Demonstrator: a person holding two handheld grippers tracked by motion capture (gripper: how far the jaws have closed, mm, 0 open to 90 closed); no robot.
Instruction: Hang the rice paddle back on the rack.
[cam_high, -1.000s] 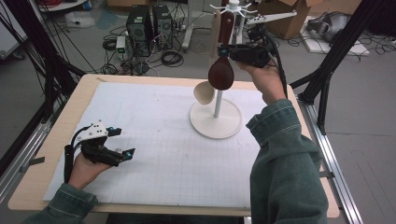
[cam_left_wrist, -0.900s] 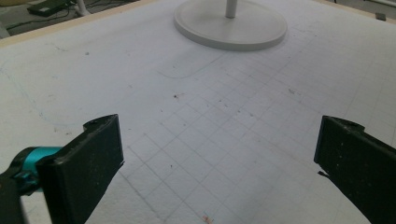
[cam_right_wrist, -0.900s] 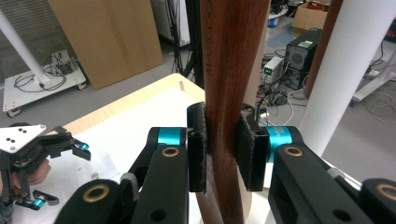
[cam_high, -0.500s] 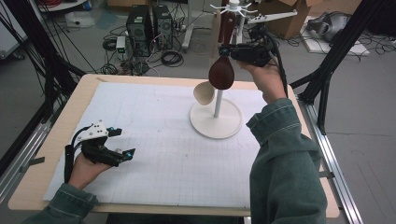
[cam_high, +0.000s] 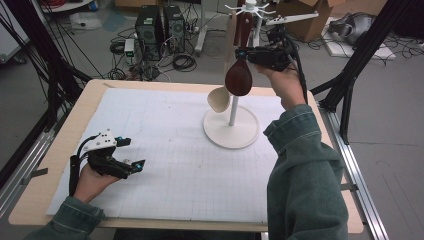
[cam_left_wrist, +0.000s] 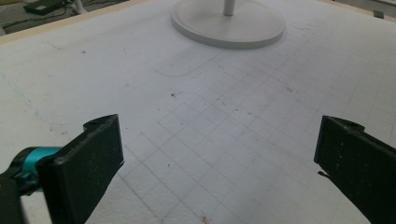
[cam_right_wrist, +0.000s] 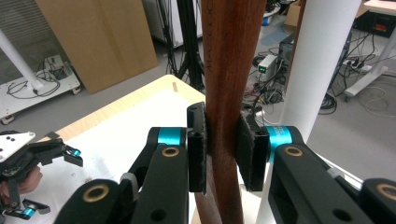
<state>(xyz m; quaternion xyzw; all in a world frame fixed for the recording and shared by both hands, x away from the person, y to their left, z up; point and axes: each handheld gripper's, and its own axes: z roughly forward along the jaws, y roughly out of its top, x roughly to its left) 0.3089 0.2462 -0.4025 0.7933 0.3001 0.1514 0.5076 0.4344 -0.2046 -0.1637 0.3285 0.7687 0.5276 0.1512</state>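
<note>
A dark brown wooden spoon (cam_high: 238, 77) hangs upright beside the white stand's pole (cam_high: 233, 107), bowl down, its handle (cam_right_wrist: 229, 84) running up toward the hooks at the top (cam_high: 248, 7). My right gripper (cam_high: 242, 54) is raised over the far right of the table and shut on that handle; in the right gripper view both pads (cam_right_wrist: 198, 149) press its sides, with the right gripper (cam_right_wrist: 223, 144) next to the pole (cam_right_wrist: 322, 70). A pale wooden spoon (cam_high: 218, 98) hangs lower on the stand. My left gripper (cam_high: 132, 153) rests open on the mat at the near left, jaws wide apart around bare mat (cam_left_wrist: 215, 154).
The stand's round base (cam_high: 231, 131) sits on the white gridded mat (cam_high: 165, 150) right of centre; it also lies ahead of the left gripper (cam_left_wrist: 229, 23). Beyond the table's far edge lie computer cases (cam_high: 155, 25), cables and cardboard boxes. Black frame legs flank the table.
</note>
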